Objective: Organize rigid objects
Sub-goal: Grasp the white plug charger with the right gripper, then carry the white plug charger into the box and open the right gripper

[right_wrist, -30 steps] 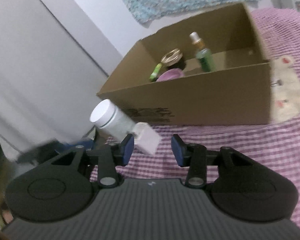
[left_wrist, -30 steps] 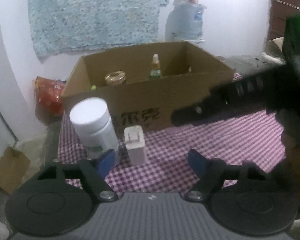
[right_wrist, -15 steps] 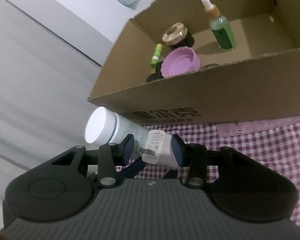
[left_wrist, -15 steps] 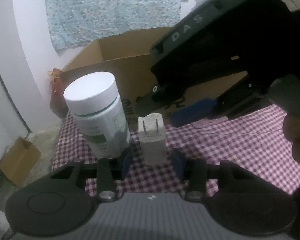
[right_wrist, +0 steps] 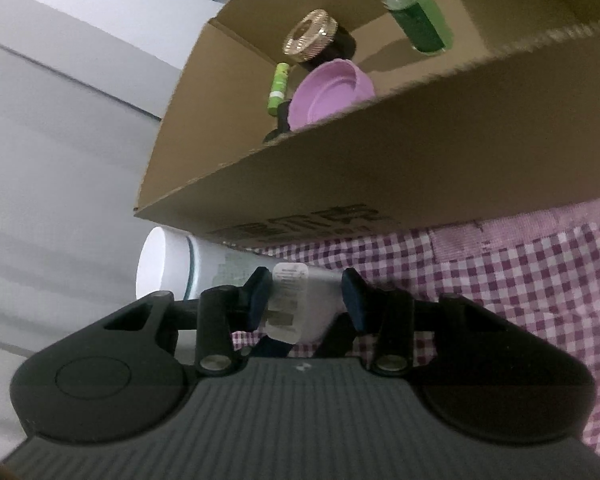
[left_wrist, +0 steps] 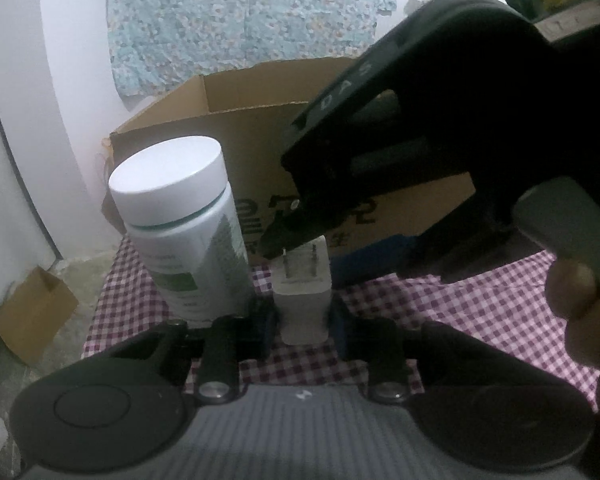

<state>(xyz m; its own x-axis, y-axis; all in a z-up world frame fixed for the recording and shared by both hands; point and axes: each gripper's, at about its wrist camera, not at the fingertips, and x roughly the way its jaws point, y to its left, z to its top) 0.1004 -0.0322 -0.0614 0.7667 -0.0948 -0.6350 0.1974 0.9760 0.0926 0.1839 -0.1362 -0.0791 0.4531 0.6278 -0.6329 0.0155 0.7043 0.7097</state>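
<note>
A white charger plug [left_wrist: 303,300] stands prongs-up on the purple checked cloth [left_wrist: 480,312], right beside a white lidded bottle [left_wrist: 180,232]. My left gripper [left_wrist: 303,320] has its jaws closing, and both pads sit against the charger's lower sides. From above right, the right gripper's black housing [left_wrist: 420,120] reaches down over the charger's top. In the right wrist view the charger [right_wrist: 292,296] lies between the fingers of my right gripper [right_wrist: 306,300]. That gripper stands partly open, its left pad [right_wrist: 258,296] close to the charger.
A brown cardboard box [right_wrist: 340,168] stands just behind, holding a green dropper bottle [right_wrist: 418,20], a gold-lidded jar [right_wrist: 316,36], a purple lid [right_wrist: 328,94] and a green tube [right_wrist: 278,88]. A small carton [left_wrist: 32,312] lies on the floor at left. A person's hand [left_wrist: 580,300] grips the right tool.
My left gripper came down and narrowed from wide open onto the charger. The right gripper swung in from the right, rolled, and now straddles the charger's top.
</note>
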